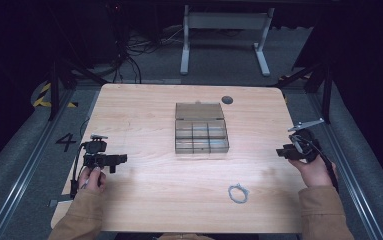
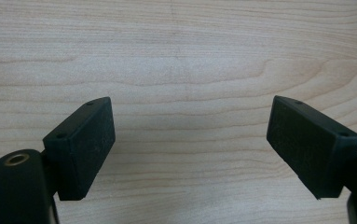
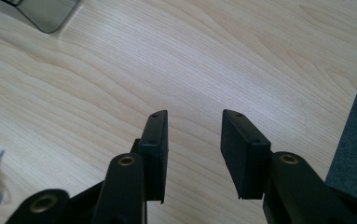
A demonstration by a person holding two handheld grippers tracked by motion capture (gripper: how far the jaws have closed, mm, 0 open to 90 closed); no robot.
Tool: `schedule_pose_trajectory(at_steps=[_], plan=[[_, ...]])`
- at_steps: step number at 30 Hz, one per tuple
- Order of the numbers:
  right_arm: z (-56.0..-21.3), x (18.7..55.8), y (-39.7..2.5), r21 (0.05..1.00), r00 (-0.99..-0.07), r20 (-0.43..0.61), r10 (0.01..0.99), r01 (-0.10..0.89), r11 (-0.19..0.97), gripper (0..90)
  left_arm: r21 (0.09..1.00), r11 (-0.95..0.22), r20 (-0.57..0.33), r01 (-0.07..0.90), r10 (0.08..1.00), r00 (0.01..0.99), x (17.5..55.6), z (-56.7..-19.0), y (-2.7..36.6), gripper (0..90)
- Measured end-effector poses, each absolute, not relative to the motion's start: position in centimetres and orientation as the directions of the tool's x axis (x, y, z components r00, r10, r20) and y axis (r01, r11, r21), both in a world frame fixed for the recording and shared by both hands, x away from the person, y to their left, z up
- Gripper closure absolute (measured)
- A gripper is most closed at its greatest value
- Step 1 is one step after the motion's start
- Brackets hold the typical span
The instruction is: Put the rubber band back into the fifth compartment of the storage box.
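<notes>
Both grippers' jaws apart, empty.

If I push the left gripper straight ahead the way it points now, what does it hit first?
Probably nothing soon. The left gripper, jaws open, points right across the bare wooden table. The compartment box sits farther back and the thread loop nearer the person; depth is uncertain.

I am seeing tan sleeves point(image 1: 81, 216) covering both forearms down to the wrists. The left tongs point(image 1: 120, 159) are showing as a black boxy block with a small grey plate on top and a black cable trailing back. The right tongs point(image 1: 281, 152) are wearing a grey three-cornered plate and looped black cable. Close up, I am noting flat, matte black rectangular pads point(image 2: 85, 144) with small screw holes, and brass-ringed pivots point(image 3: 127, 161) on the black arms.
</notes>
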State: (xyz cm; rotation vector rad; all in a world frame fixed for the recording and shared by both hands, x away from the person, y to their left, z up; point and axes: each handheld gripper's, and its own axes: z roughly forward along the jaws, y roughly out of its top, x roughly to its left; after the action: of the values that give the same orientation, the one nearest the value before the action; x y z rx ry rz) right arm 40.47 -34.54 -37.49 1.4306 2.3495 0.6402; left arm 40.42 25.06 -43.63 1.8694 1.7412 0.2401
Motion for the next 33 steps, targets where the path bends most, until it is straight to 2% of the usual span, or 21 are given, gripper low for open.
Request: schedule_pose_trajectory(at_steps=[19, 33], plan=[[-36.0, 38.4, -33.5, 0.556, -0.528, 0.010, 0.849, 0.709, 0.434, 60.4, 0.517, 0.004, -0.244, 0.856, 0.959, 0.143, 40.6, -43.5, 24.9, 16.0], [-34.6, 36.6, -30.7, 0.531, -0.631, 0.005, 0.776, 0.659, 0.533, 58.9, 0.518, -0.005, -0.244, 0.855, 0.957, 0.153, 40.8, -43.5, 24.5, 16.1]])
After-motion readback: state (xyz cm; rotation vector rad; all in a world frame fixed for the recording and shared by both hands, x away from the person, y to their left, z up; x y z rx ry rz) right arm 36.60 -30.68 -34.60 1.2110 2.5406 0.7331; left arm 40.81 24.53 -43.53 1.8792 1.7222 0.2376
